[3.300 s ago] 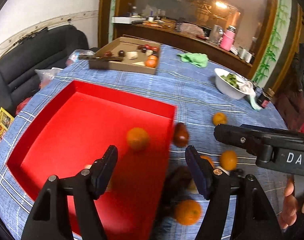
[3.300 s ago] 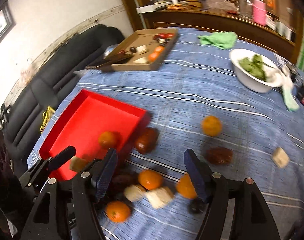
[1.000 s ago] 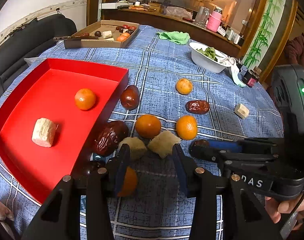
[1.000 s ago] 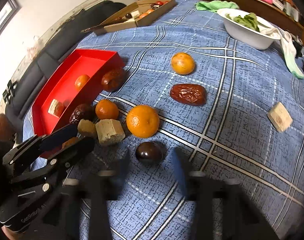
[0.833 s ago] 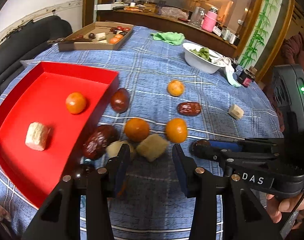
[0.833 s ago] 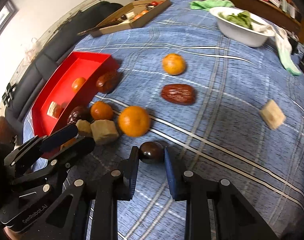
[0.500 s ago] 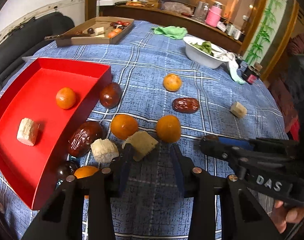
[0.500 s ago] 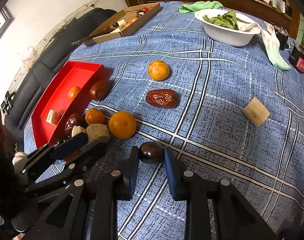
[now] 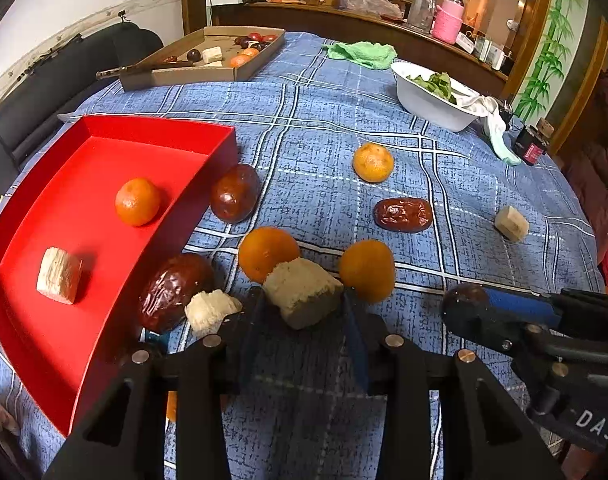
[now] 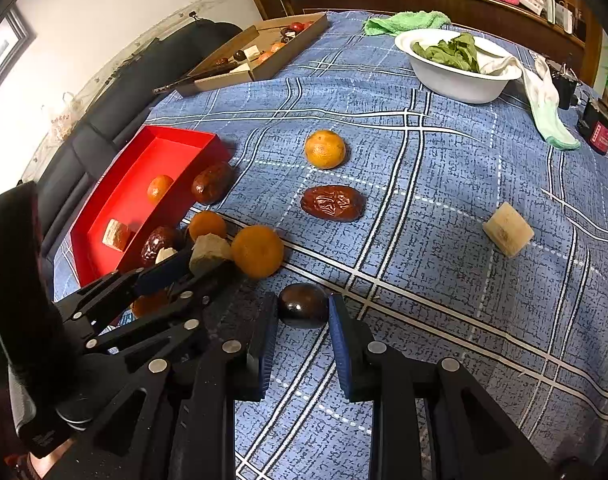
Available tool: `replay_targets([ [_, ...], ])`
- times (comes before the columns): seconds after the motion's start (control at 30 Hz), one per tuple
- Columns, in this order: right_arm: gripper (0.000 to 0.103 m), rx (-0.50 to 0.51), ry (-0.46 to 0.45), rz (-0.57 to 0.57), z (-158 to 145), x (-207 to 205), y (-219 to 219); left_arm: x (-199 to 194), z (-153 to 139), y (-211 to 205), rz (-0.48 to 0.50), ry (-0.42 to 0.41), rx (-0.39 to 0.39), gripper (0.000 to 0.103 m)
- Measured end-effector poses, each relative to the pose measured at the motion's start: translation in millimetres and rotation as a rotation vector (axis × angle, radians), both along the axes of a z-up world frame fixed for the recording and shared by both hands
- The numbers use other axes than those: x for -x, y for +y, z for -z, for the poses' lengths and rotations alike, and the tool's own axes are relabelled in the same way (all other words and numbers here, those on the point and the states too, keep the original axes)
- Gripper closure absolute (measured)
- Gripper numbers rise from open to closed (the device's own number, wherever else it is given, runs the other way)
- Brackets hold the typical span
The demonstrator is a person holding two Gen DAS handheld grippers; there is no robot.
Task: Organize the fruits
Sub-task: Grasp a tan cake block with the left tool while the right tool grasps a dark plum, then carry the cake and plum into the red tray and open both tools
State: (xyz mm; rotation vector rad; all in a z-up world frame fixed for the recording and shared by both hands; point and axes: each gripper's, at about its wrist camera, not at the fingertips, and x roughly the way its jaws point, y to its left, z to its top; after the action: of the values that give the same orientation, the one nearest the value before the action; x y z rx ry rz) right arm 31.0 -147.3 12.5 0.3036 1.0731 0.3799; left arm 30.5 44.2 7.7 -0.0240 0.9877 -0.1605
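pinching a tan chunk (image 9: 302, 297), left tool (image 9: 302, 312); right tool (image 10: 303, 314) pinches a dark plum (image 10: 303, 305) beside the red tray (image 9: 104, 132).

Red tray (image 9: 104, 128) holds one orange (image 9: 137, 201) and one pale chunk (image 9: 59, 275). Outside it — three oranges, dates, beige chunks — scattered on the cloth. A tan chunk (image 9: 302, 297) and a dark plum (image 10: 303, 305) sit clamped between gripper fingers.

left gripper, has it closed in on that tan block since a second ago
Yes. The left gripper now has its fingers around the tan block beside the orange; a second ago it sat short of it, over bare cloth.
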Motion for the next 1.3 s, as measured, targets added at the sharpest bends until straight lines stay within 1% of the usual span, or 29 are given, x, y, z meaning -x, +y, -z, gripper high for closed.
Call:
replay_targets([
  [0.07, 0.075, -0.001, -0.002, -0.002, -1.1, 0.6, 0.2, 0.6, 0.2, 0.6, -0.001, -0.003, 0.004, 0.065],
  [0.2, 0.075, -0.003, -0.013, -0.004, -5.6, 1.7, 0.8, 2.6, -3.3, 5.7, -0.007, -0.005, 0.035, 0.066],
  [0.37, 0.075, -0.008, -0.028, -0.004, -12.1, 0.9, 2.6, 4.8, -15.8, 11.8, -0.007, -0.029, 0.042, 0.066],
  [0.6, 0.075, -0.019, -0.055, -0.021, -27.1, -4.7, 12.2, 3.0, -39.6, 35.0, -0.048, -0.07, 0.051, 0.066],
  [0.73, 0.075, -0.037, -0.079, -0.04, -38.9, -11.5, 22.7, 0.1, -51.5, 53.8, -0.083, -0.092, 0.06, 0.066],
  [0.9, 0.075, -0.061, -0.105, -0.079, -52.4, -21.9, 42.0, -3.0, -57.1, 76.0, -0.126, -0.102, 0.072, 0.065],
  [1.07, 0.075, -0.072, -0.111, -0.12, -55.0, -35.7, 62.9, -12.8, -57.8, 94.0, -0.145, -0.101, 0.059, 0.065],
  [1.3, 0.075, -0.097, -0.116, -0.165, -54.4, -66.7, 96.4, -29.8, -55.7, 121.5, -0.194, -0.105, 0.074, 0.065],
])
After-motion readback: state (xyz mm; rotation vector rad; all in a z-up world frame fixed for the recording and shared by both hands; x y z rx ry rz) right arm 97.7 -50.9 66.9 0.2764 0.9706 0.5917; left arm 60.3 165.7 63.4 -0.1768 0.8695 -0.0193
